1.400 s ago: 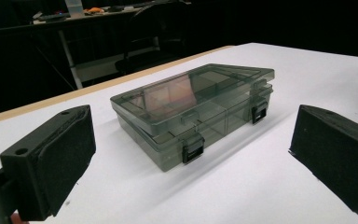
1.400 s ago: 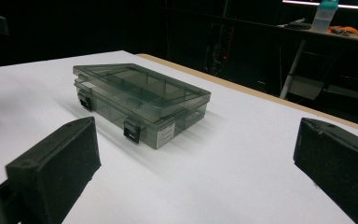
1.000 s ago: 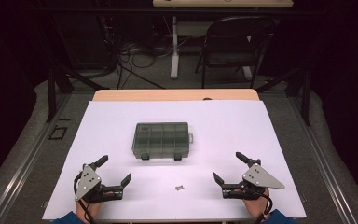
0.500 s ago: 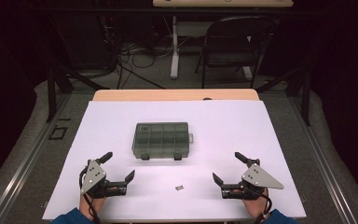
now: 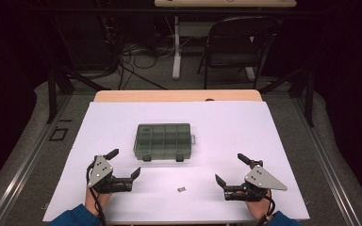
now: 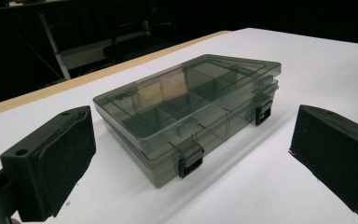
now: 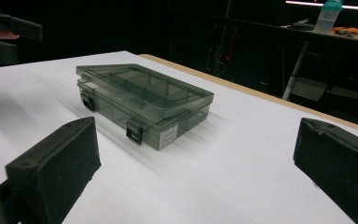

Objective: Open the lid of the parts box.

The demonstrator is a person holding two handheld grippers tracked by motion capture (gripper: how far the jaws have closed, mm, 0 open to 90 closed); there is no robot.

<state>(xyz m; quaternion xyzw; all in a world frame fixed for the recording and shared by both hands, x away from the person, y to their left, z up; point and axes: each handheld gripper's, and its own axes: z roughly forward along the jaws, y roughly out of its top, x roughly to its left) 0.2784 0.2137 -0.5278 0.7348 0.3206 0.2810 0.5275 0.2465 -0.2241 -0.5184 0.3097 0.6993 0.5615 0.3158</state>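
Smoky translucent compartment box (image 5: 163, 141) lying flat at the middle of the white table (image 5: 273, 141), lid down, two black latches (image 6: 190, 160) on the near long side, both fastened. Left gripper (image 5: 122, 164) low over the near-left part of the table, jaws wide apart and holding nothing, aimed at the box's near-left corner, close but not touching. Right gripper (image 5: 232, 169) near the front-right edge, jaws likewise spread and holding nothing, well apart from the box. Small dark piece (image 5: 181, 189) on the bare sheet between the two grippers, just in front of the box; too small to identify. Folding chair (image 5: 238, 44) beyond the far edge.
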